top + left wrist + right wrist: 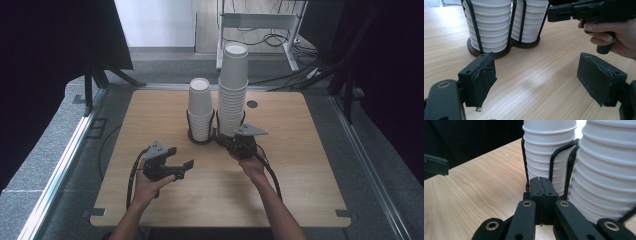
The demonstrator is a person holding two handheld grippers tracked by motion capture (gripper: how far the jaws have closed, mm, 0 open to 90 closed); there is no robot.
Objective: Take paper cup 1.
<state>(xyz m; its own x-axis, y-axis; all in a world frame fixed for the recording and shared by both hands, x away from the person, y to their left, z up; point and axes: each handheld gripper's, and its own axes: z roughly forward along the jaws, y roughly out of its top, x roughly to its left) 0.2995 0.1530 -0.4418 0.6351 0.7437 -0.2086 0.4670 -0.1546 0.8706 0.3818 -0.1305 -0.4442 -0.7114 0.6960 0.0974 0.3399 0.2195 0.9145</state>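
Note:
Two stacks of white paper cups stand in a black wire holder [202, 140] at the table's middle: a short stack [200, 107] on the left and a tall stack [232, 85] on the right. My right gripper [227, 140] is shut with nothing in it, its tip [540, 182] just before the holder between the short stack [549, 157] and the tall stack [609, 170]. My left gripper [182, 168] is open and empty over bare wood, front left of the holder. Its pads [482, 75] stand wide apart, facing the cups [491, 27] and the right gripper [584, 11].
The wooden table [300, 165] has bare room to the left, right and front of the holder. A small dark hole [252, 104] sits near its back edge. Cables trail from both grippers toward the front edge. Frames and cables lie on the floor behind the table.

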